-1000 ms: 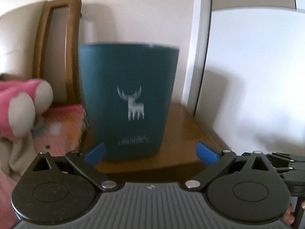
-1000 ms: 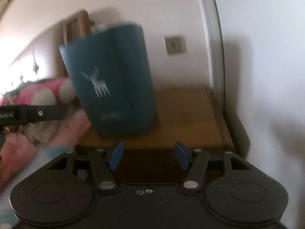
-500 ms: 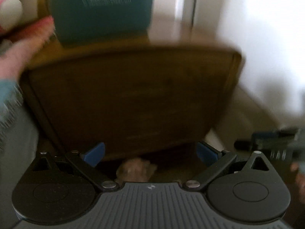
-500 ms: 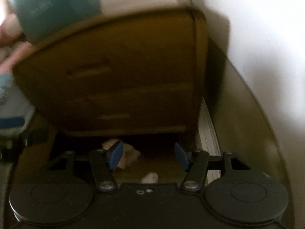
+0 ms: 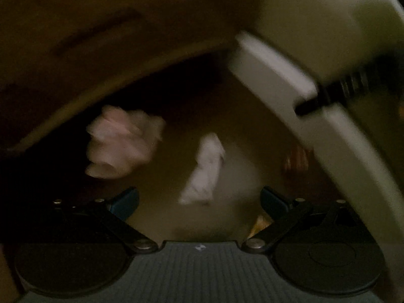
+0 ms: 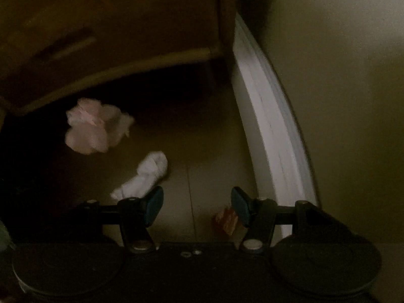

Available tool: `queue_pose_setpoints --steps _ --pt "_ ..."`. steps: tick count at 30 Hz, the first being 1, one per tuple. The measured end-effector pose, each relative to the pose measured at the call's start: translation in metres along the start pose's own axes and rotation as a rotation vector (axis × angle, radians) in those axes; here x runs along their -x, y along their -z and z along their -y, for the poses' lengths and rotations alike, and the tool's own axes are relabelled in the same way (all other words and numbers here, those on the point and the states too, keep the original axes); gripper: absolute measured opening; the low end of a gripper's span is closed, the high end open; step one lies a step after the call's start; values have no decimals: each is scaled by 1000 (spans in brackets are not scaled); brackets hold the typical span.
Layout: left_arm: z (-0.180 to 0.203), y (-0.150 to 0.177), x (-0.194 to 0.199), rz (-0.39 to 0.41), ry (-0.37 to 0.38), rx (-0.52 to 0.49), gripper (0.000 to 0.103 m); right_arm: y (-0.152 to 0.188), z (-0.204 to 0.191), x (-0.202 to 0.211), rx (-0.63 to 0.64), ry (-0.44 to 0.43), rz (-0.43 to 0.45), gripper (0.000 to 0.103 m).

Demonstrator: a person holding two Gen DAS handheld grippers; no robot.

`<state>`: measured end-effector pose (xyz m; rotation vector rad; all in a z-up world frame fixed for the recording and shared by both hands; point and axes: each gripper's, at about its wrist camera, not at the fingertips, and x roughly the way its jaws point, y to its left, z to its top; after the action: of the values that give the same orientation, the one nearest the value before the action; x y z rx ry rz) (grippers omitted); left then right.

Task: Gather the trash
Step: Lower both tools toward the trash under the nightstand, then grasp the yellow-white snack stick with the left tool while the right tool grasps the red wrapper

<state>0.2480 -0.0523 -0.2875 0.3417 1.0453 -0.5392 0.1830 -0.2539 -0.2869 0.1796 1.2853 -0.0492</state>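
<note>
On the floor (image 6: 214, 156) in front of the nightstand (image 6: 113, 25) lie a pink wad (image 6: 94, 126) and a white tissue (image 6: 146, 176). Both my left gripper (image 5: 199, 202) and right gripper (image 6: 197, 205) gape empty. I'm approaching; next, straddle the tissue and squeeze.

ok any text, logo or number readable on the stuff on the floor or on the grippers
None readable.
Small pale mark on the left gripper body: too small and blurred to read.
Orange-red wrapper: no print legible.
Pinkish tissue wad and white tissue wad: no markings visible.
</note>
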Motion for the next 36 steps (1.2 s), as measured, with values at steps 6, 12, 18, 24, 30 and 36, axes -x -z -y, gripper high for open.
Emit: queue_pose_setpoints --steps 6,12,18,24,30,36 --pt "29 30 -44 -106 67 -190 102 5 16 -36 -112 24 -96 59" --pt "37 51 -73 -171 94 -287 101 14 29 -70 -228 55 -194 58" --pt "40 68 -96 -237 112 -373 81 21 33 -87 -284 79 -239 57" --pt "46 80 -98 -252 155 -436 71 22 40 -96 -341 106 -259 56" --pt "46 78 -93 -245 180 -432 50 23 41 -105 -382 104 -269 52" --pt "40 69 -90 -248 180 -398 23 27 46 -112 -394 95 -285 10"
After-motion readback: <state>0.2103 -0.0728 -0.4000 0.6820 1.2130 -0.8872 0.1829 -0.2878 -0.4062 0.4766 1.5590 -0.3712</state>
